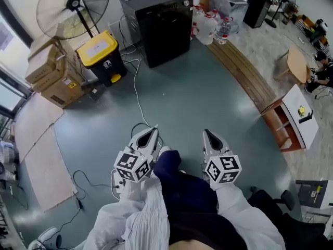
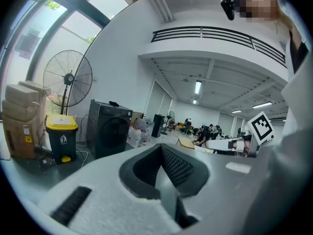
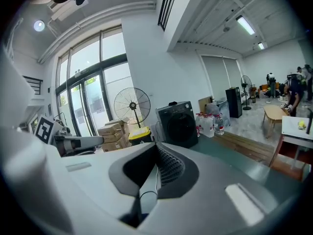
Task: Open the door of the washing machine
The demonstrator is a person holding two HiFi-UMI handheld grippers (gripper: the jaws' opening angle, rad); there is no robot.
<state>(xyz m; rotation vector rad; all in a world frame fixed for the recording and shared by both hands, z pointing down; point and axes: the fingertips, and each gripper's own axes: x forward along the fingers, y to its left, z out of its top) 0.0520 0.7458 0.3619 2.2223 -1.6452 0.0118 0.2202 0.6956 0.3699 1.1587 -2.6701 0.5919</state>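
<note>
The black washing machine (image 1: 165,25) stands at the far side of the grey floor, its round front door (image 2: 113,132) closed. It also shows in the right gripper view, as a dark washing machine (image 3: 180,124) well ahead. My left gripper (image 1: 152,131) and right gripper (image 1: 207,134) are held side by side close to the person's body, far short of the machine, and both point toward it. Each has its jaws together with nothing between them, as the left gripper (image 2: 161,147) and right gripper (image 3: 156,146) show in their own views.
A yellow-lidded bin (image 1: 101,56), a standing fan (image 1: 73,7) and cardboard boxes (image 1: 52,72) sit left of the machine. Water bottles (image 1: 210,25) stand to its right. A cable (image 1: 136,95) trails over the floor. A wooden step (image 1: 250,77) and white table (image 1: 302,113) line the right.
</note>
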